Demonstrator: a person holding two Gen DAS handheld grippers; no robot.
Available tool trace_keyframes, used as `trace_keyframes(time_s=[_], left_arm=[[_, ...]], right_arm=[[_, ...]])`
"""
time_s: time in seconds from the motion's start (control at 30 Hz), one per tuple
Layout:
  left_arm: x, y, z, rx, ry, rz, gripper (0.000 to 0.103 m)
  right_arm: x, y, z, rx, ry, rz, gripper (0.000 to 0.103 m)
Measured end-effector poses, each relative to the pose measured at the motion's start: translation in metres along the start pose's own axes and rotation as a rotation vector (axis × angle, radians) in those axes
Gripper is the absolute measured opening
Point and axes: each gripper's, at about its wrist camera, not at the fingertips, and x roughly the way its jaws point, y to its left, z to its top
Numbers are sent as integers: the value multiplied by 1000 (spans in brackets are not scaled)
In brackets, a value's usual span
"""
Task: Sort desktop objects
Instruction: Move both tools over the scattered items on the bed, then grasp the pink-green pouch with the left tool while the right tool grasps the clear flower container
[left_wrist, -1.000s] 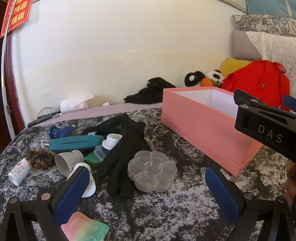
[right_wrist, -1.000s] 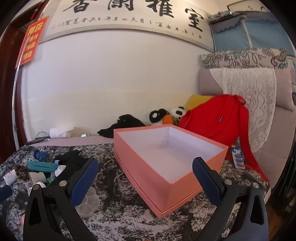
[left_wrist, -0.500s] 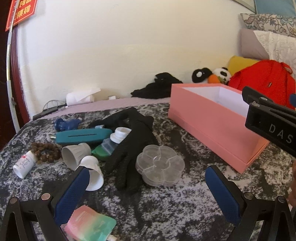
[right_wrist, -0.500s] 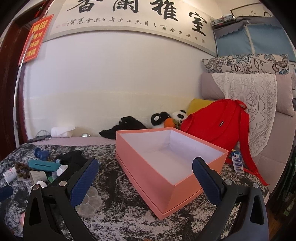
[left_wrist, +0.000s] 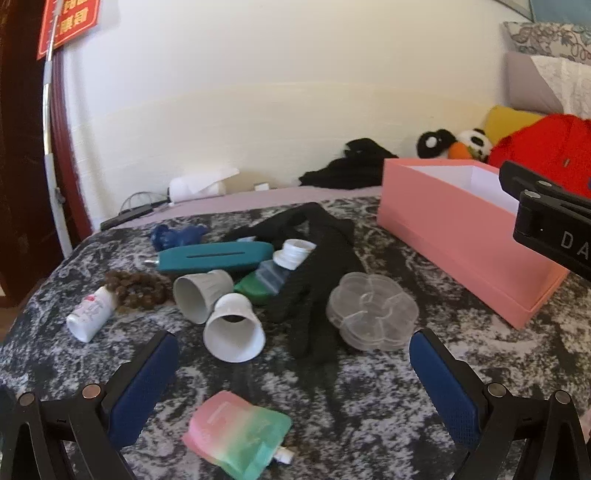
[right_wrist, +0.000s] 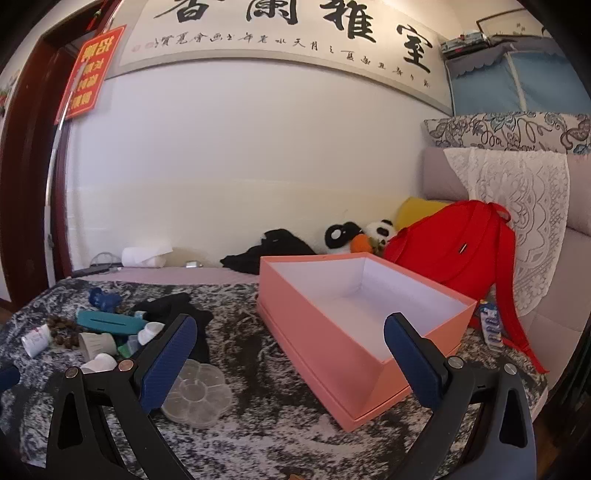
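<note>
red backpack (right_wrist: 454, 254) leans beside panda plush (right_wrist: 380, 230) and yellow pillow (right_wrist: 413, 208).

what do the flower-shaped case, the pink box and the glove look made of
Flower-shaped case: clear hard plastic, glossy; the dividers show through it.
Pink box: likely matte paperboard, with crisp thin walls and a white lining.
Glove: black knit fabric, limp and matte.

Pink box (right_wrist: 332, 328), white inside. Black glove (left_wrist: 317, 266). Teal case (left_wrist: 214, 256). Clear flower-shaped organizer (left_wrist: 371, 310). Pink-to-green gradient pouch (left_wrist: 238, 432). Black-and-white mottled cloth (left_wrist: 369, 406). Red backpack (right_wrist: 454, 247).
</note>
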Motion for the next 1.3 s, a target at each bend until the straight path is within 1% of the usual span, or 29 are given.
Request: trace_keyframes(time_s=[0.17,0.27,0.37,0.47,0.6,0.73,0.8,0.97,1.07,1.2,1.3], left_arm=[[-2,21,5,-31,-4,9,103],[2,43,5,-91,21,35,103],[13,60,0,-130,69,80,103],[29,67,-10,-126,128,106,103],[49,60,-24,-74,190,125,103],[63,52,-34,-44,234,115,103],[69,49,-37,-36,251,107,103],[80,46,-42,-46,289,68,103],[88,43,-47,-49,319,47,103],[99,38,-58,-42,363,30,103],[107,34,-69,-20,391,38,103]], right_arm=[[18,-5,7,0,7,37,103],[29,-2,10,-11,21,70,103],[47,3,11,-34,59,117,103],[68,18,8,-77,128,169,103],[100,40,3,-144,220,241,103],[137,60,-14,-163,385,291,103],[150,66,-21,-152,449,307,103],[171,69,-32,-153,507,300,103],[185,58,-35,-102,574,314,103],[200,52,-39,-56,634,324,103],[211,47,-42,-21,680,331,103]])
